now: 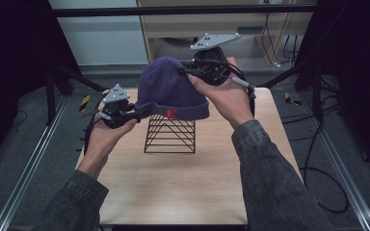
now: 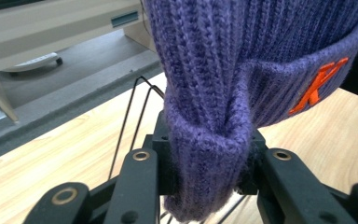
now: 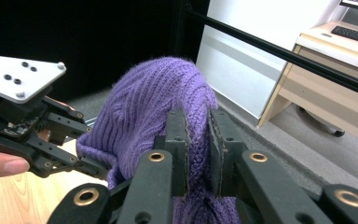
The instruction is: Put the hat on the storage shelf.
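The table (image 1: 173, 187) has a light wooden top and stands on a grey carpet floor (image 1: 38, 144). Black frame bars (image 1: 183, 9) cross above. Behind is a white wall (image 1: 101, 38) and a pale wooden desk (image 3: 335, 93). Black cables (image 1: 318, 159) lie on the floor at the right.

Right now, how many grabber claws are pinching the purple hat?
2. The left gripper pinches the folded cuff at the beanie's left edge, above the wire rack. The right gripper pinches the knit up near its crown on the right.
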Tool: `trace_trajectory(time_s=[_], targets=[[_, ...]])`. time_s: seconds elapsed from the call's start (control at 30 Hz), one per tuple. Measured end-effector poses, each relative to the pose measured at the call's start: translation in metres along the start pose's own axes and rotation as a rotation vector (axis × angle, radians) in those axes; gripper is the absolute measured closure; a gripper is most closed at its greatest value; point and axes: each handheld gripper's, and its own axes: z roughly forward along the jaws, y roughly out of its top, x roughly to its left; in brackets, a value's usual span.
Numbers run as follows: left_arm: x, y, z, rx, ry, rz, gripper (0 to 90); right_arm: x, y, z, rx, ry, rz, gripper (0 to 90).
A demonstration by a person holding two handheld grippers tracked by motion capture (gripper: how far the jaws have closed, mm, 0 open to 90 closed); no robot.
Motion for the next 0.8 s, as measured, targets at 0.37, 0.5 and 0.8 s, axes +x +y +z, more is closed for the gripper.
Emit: trace_trajectory(time_s=[0.37,0.5,0.8], targets=[[0.013,-0.013,0.003,0.016,0.021,-0.026,67.3,-0.006,-0.014,0.026,0.038,-0.014,0.008,79.3],[0.016,-0.014,0.005,0.012,0.026,-0.027,66.7,-0.008,-0.016,0.031,0.037,-0.022,0.007,79.3],[0.019,-0.025,0.013,0.04,0.026,-0.037,66.0,-0.009,-0.029,0.045,0.082,-0.025,0.008,78.8]])
